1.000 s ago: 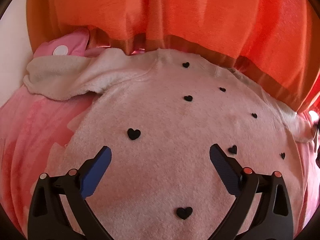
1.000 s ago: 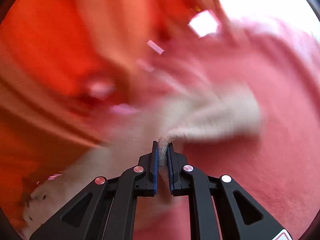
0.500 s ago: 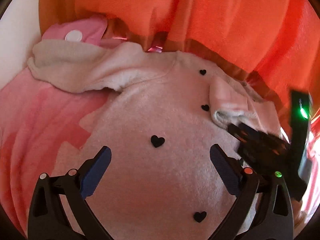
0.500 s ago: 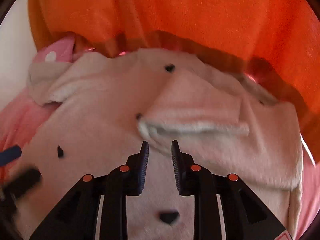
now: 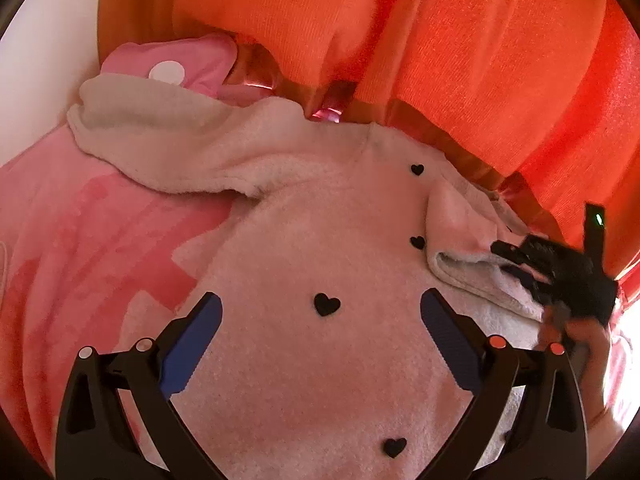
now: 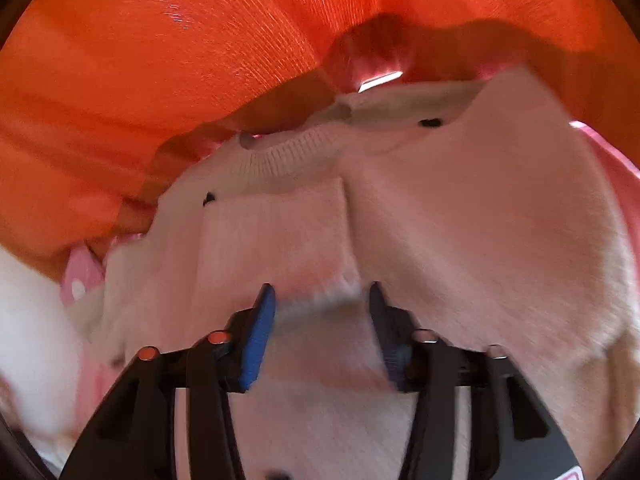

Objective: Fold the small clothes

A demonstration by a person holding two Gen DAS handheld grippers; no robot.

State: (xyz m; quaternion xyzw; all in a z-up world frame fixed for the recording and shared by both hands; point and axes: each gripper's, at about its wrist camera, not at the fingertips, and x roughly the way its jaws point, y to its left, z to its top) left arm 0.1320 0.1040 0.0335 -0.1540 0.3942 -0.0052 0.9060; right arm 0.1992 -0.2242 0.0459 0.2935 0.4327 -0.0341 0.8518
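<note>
we work on a small cream fleece sweater lying flat, front up, on a pink blanket beside an orange curtain. the left tongs stand wide open above the sweater's body, holding nothing. the right tongs are also parted and empty, just over the cuff of the right sleeve, which lies folded across the chest. we judge the next step to be the left sleeve, which lies spread outward: grip near the cuff, lift only slightly, carry it inward to mirror the first fold, then release. the fabric is thick, fuzzy and limp, with a ribbed collar and small black hearts; it bunches easily, so we pull the sleeve flat before releasing.
</note>
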